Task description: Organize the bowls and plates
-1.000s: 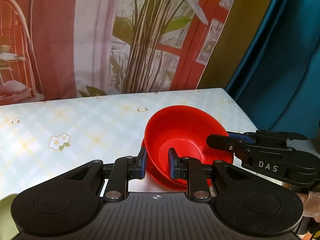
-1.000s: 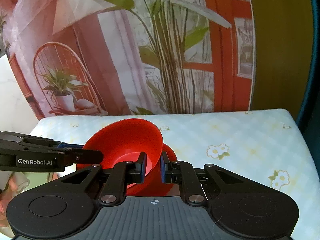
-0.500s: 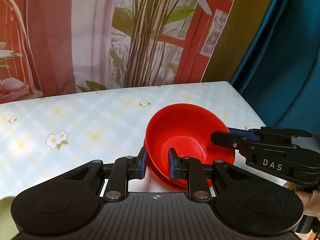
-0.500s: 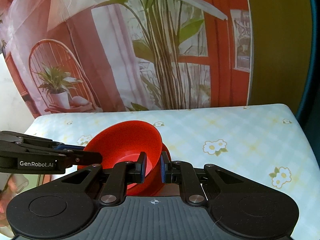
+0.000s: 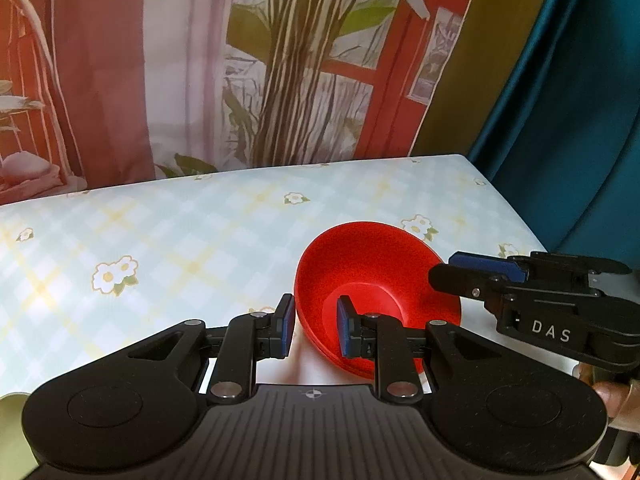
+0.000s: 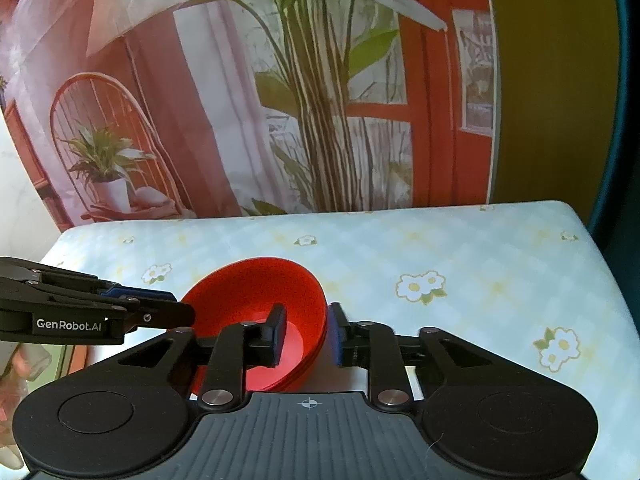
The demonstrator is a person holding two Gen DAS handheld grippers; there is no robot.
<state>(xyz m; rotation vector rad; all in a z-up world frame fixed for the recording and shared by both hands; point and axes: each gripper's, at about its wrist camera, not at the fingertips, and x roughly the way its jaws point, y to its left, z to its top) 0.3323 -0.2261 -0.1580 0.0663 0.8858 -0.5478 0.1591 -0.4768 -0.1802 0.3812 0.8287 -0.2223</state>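
Note:
A red bowl (image 5: 372, 276) rests nested in other red dishes on the flowered tablecloth (image 5: 180, 240); it also shows in the right wrist view (image 6: 256, 300). My left gripper (image 5: 314, 330) is open, its fingers straddling the bowl's left rim with a gap on both sides. My right gripper (image 6: 306, 334) is open and straddles the bowl's right rim. Each gripper shows in the other's view, the right gripper (image 5: 480, 272) at the bowl's right rim, the left gripper (image 6: 160, 308) at its left rim.
The table's right edge (image 5: 516, 216) meets a teal curtain (image 5: 568, 100). A printed backdrop (image 6: 280, 100) hangs behind the table. A pale green object (image 5: 10, 436) shows at the lower left corner of the left wrist view.
The bowl has come down from its tilted, lifted pose onto the red dishes below. Both grippers have opened and let go of its rim.

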